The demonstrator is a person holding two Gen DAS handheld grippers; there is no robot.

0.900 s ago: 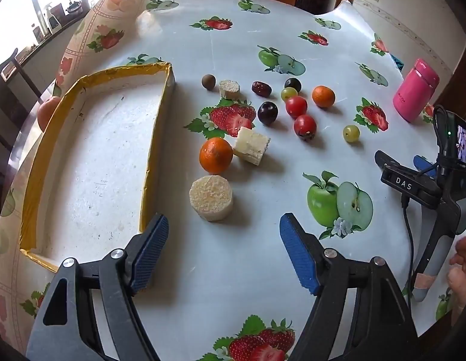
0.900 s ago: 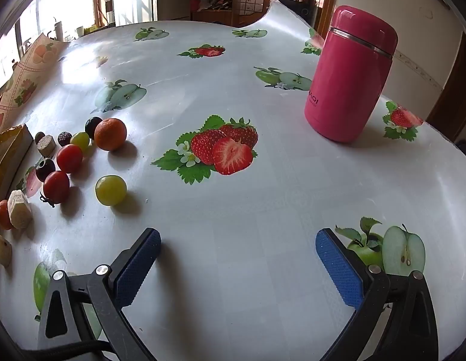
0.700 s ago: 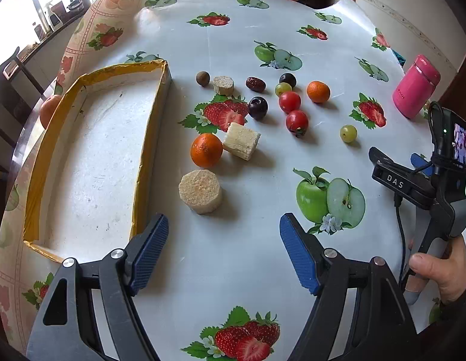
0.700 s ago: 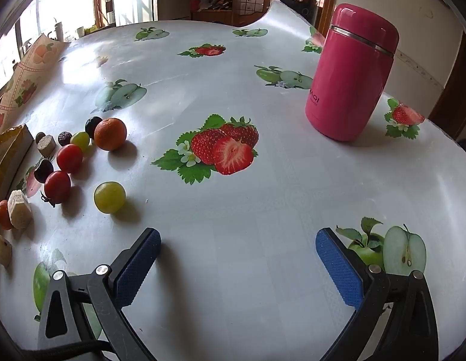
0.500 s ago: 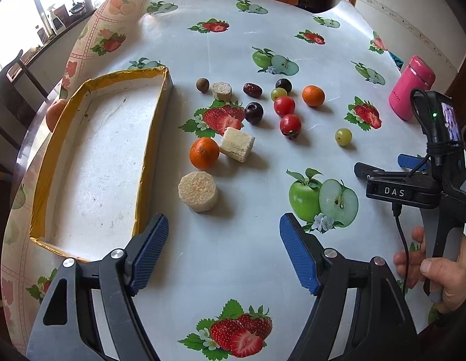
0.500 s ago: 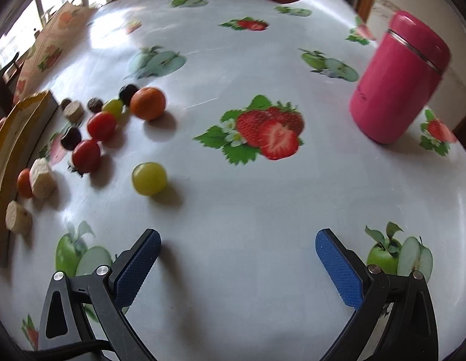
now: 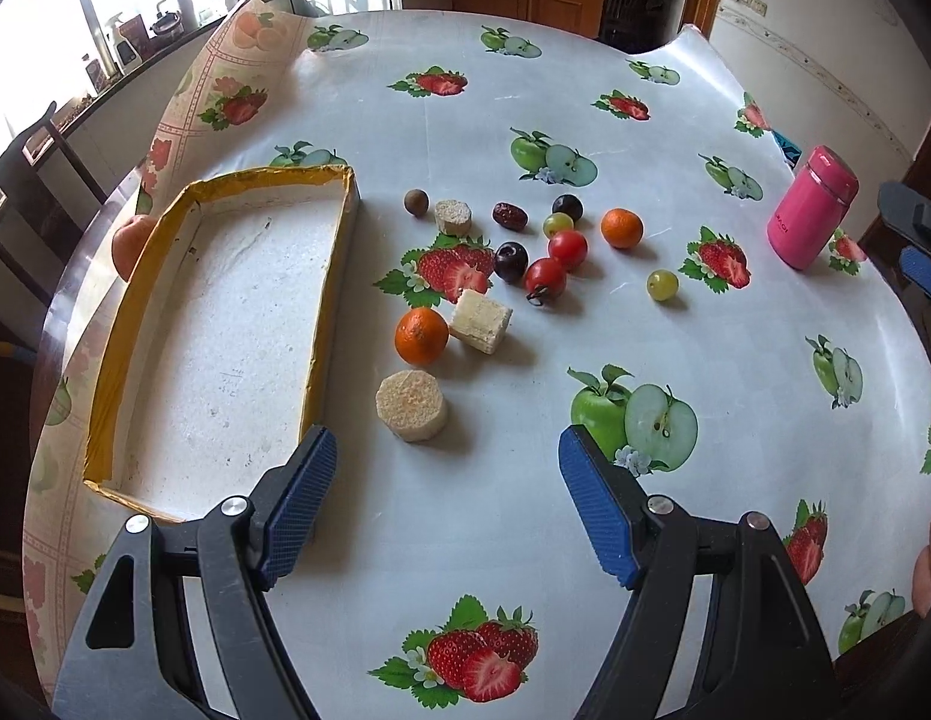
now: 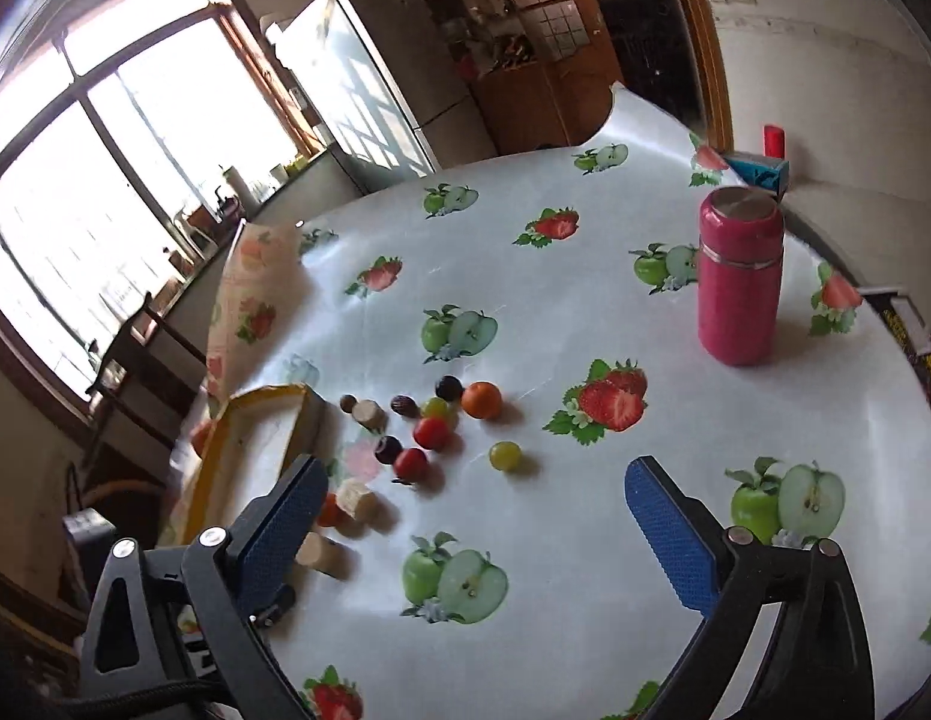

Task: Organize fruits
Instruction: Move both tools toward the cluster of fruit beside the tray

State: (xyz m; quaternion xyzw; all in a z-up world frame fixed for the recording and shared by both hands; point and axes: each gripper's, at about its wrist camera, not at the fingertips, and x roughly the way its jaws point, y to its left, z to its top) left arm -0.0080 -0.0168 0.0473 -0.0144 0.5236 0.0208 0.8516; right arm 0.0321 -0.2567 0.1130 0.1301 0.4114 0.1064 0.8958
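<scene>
Both grippers are spread wide with nothing between the pads. In its own view the left gripper sits low at the bottom of the frame, and the closest thing to it is the pale round slice, just above and between the two blue pads.

What changed in the last second: the left view barely shifted, the fruit just slid a little up the frame. The right gripper is the one that moved. It was down close to the tablecloth with the pink flask looming at upper right; now it's pulled back and up, so the whole room and window show, the flask looks small, and the fruit cluster has landed mid-frame between its pads.

Fruit hasn't budged. Near orange and the pale cube are touching at centre, the cherry tomatoes and dark plum above them, the far orange and loose green grape off to the right.

The yellow-rimmed tray on the left looks bare, though the right view is a bit blurry there, so I wouldn't swear to it.

So I'd say sorting hasn't started; this looks like lining up for a first pick.
</scene>
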